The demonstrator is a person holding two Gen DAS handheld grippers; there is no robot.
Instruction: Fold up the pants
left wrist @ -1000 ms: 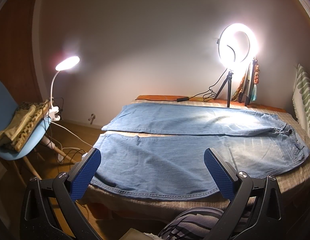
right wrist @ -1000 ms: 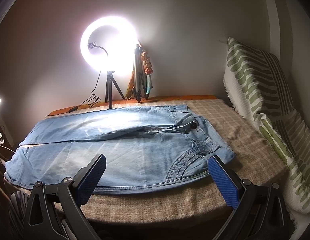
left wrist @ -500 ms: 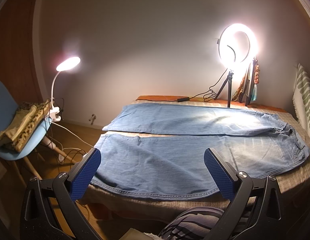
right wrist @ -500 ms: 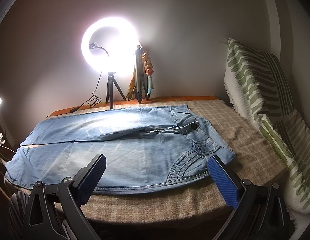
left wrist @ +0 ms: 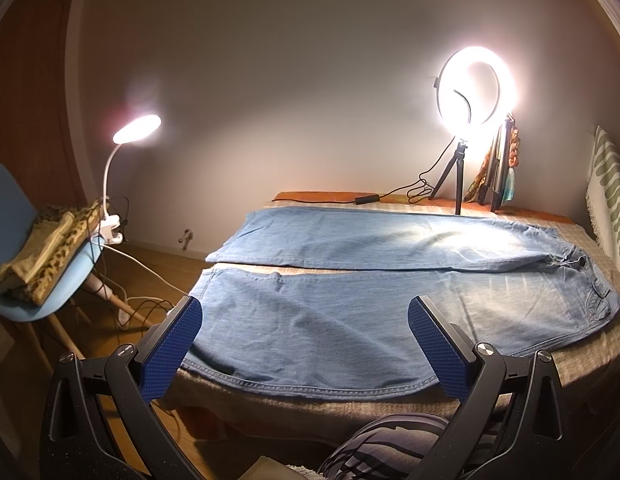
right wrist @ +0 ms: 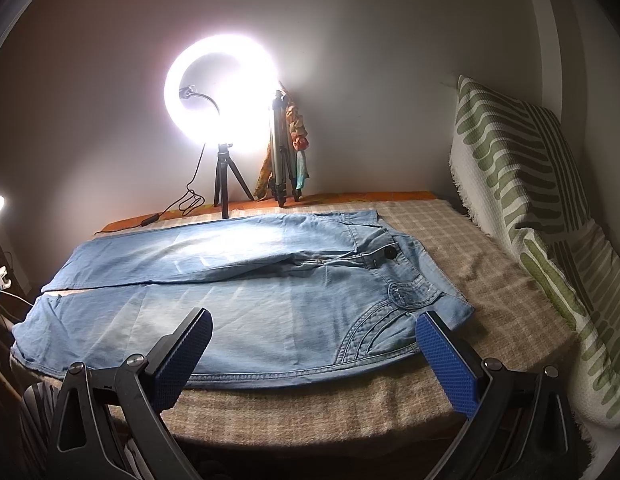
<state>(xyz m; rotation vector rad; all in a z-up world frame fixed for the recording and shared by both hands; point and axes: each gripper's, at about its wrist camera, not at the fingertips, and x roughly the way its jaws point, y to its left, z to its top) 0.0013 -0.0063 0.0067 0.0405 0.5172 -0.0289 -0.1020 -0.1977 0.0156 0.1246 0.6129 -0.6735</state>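
Light blue jeans [left wrist: 349, 312] lie flat across the checked bed cover [right wrist: 489, 280], legs to the left and waist to the right, the two legs side by side. My left gripper [left wrist: 306, 344] is open and empty, held above the near leg close to its hem. My right gripper [right wrist: 313, 356] is open and empty, above the near edge of the jeans [right wrist: 270, 300] by the hip pocket. Neither gripper touches the fabric.
A ring light on a tripod [left wrist: 475, 88] and a folded tripod [right wrist: 280, 148] stand at the back of the bed. A green-striped cushion [right wrist: 529, 208] leans at the right. A blue chair with folded clothes [left wrist: 42, 252], a desk lamp [left wrist: 136, 130] and cables stand left.
Both views have shifted very slightly; the grippers stay open and the jeans have not moved.
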